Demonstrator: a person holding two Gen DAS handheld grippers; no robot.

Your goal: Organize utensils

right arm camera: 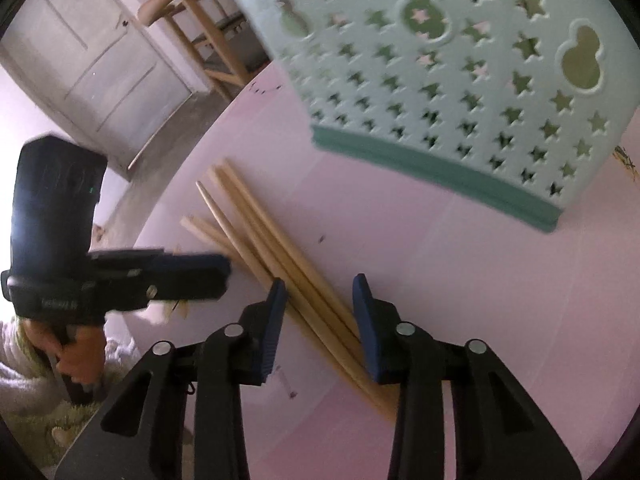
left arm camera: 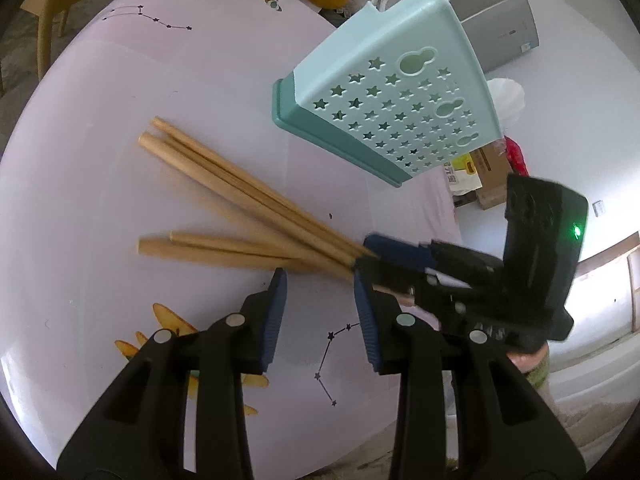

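Observation:
Several wooden chopsticks (left arm camera: 240,184) lie fanned out on the pink tablecloth (left arm camera: 120,200). A mint-green utensil holder (left arm camera: 392,92) with star-shaped holes and a darker teal base stands just behind them. My left gripper (left arm camera: 319,278) is open low over the cloth, nothing between its pads, with the gathered chopstick ends just ahead of it. My right gripper (left arm camera: 362,256) comes in from the right at those ends. In the right wrist view the chopsticks (right arm camera: 280,256) run between the open jaws of my right gripper (right arm camera: 320,286), pads not pressing. The holder (right arm camera: 460,80) rises behind; my left gripper (right arm camera: 226,276) is at the left.
A wooden chair (right arm camera: 192,20) and a white door (right arm camera: 100,60) stand beyond the table's far edge. A grey box (left arm camera: 496,20) and a cardboard box (left arm camera: 492,176) sit past the holder. A person's hand (right arm camera: 76,356) grips the left tool. Printed constellations mark the cloth.

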